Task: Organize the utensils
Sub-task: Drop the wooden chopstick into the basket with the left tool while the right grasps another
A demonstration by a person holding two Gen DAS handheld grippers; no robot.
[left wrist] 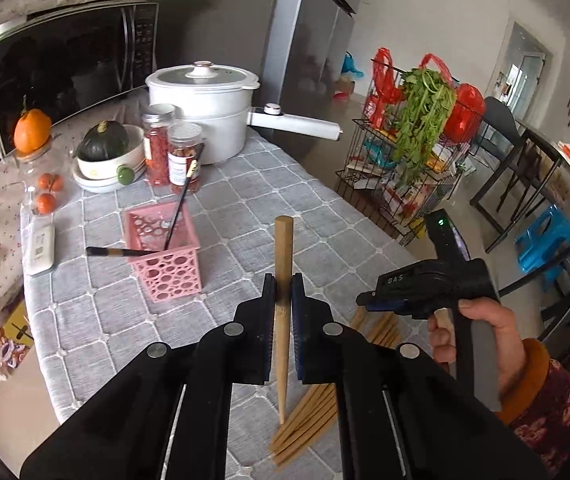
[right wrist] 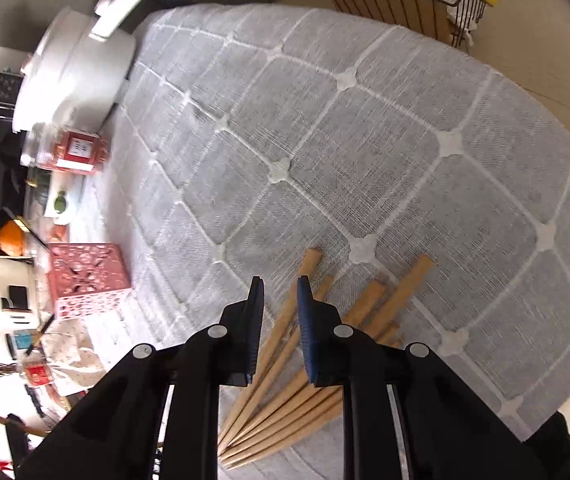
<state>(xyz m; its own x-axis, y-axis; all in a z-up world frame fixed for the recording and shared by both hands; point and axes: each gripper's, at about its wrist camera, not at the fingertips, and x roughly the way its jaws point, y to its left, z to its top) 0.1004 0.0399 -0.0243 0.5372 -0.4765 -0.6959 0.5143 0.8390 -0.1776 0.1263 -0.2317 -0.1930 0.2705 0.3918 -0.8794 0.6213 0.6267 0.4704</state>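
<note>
Over the grey cloth (left wrist: 245,208), one chopstick (left wrist: 283,280) is up in the left gripper (left wrist: 283,288).

The jaws are clamped on its middle, thick end pointing away, tip hanging above the pile (right wrist: 285,392) of wooden chopsticks still fanned out on the cloth. The right gripper (right wrist: 281,292) hovers just over that pile, jaws slightly apart with nothing in them. The pink basket (left wrist: 165,256) sits off to the left and already has two dark sticks (left wrist: 183,196) poking out of it.

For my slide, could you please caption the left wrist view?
Left gripper clamps one wooden chopstick above the gray tablecloth, pink basket ahead.
</note>
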